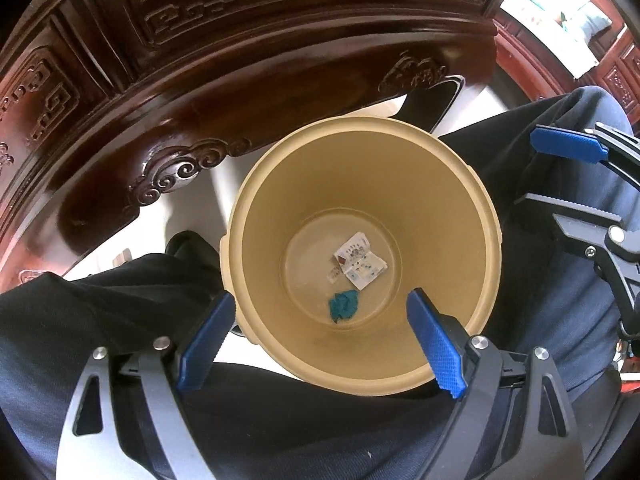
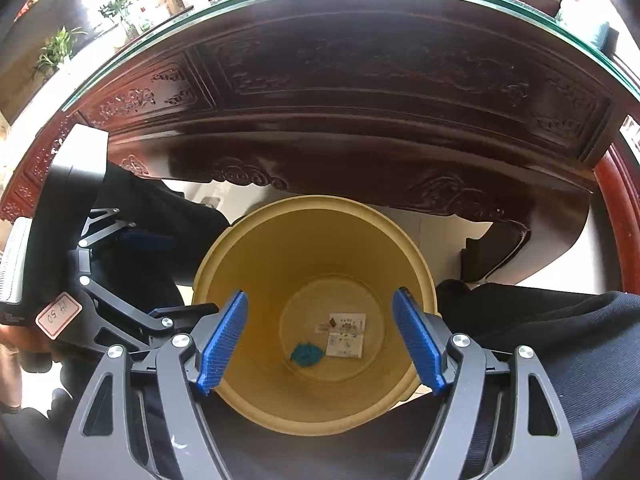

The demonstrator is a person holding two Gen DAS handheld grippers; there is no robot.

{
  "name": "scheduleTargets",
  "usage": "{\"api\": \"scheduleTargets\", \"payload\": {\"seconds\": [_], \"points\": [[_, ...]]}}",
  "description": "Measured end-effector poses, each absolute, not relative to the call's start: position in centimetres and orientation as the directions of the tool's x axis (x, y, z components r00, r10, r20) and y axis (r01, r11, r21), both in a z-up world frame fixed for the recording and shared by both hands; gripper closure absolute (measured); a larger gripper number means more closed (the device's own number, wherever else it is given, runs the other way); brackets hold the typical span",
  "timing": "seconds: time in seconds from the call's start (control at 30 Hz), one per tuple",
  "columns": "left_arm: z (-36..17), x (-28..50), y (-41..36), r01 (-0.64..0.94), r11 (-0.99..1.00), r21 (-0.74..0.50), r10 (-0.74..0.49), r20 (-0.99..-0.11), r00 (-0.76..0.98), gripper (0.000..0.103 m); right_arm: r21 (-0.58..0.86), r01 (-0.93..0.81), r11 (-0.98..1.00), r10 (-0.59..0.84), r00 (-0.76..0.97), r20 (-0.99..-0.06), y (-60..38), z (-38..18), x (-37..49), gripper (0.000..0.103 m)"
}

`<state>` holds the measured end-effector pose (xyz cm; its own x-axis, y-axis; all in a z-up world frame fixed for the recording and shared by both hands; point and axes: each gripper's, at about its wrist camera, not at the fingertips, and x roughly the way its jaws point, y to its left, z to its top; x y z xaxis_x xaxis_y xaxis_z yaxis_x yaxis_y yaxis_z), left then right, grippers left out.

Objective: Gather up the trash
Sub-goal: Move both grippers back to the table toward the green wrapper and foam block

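A dark carved wooden counter (image 2: 360,92) with a glass top rose ahead of me, and a round tan plastic bin (image 1: 452,216) stood on the pale floor between my dark-trousered legs (image 1: 100,320). My left gripper (image 1: 322,344) and right gripper (image 2: 320,344) hung above its rim, fingers spread wide, holding nothing. At the bin's bottom, a crumpled teal scrap (image 1: 342,306) lay just beside a printed white paper wrapper (image 1: 359,264).
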<state>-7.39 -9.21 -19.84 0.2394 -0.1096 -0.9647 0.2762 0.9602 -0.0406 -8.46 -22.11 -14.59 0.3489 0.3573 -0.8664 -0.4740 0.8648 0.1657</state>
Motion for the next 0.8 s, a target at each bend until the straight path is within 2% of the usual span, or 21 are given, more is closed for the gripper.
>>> {"api": "scheduleTargets", "payload": {"seconds": [0.2, 0.33, 0.37, 0.47, 0.63, 0.8], "points": [[-17.9, -6.9, -8.9, 0.247, 0.968, -0.032, -0.112, -0.942, 0.316, 0.016, 0.208, -0.474, 0.856, 0.414, 0.386, -0.824, -22.5, -13.2, -8.2, 0.028], [-14.2, -6.4, -8.4, 0.217, 0.976, -0.01, -0.109, -0.887, 0.449, 0.016, 0.244, -0.47, 0.848, 0.486, 0.507, -0.712, -23.6, -9.5, -7.4, 0.021], [-13.1, -6.2, -8.1, 0.205, 0.979, -0.005, -0.105, -0.869, 0.484, 0.016, 0.234, -0.472, 0.85, 0.486, 0.531, -0.694, -23.8, -8.7, -7.1, 0.016], [-9.7, -5.3, -7.2, 0.15, 0.989, 0.006, -0.084, -0.804, 0.588, 0.016, 0.205, -0.473, 0.857, 0.485, 0.604, -0.633, -23.9, -6.0, -5.9, 0.013], [-4.0, -2.3, -4.8, 0.016, 1.0, -0.019, -0.025, -0.688, 0.726, 0.004, 0.198, -0.484, 0.853, 0.512, 0.696, -0.504, -23.2, -1.1, -3.6, 0.01], [-1.3, 2.5, -2.8, -0.075, 0.995, -0.07, 0.013, -0.641, 0.768, 0.004, 0.144, -0.469, 0.871, 0.486, 0.786, -0.382, -21.3, 2.6, -1.1, 0.008]]}}
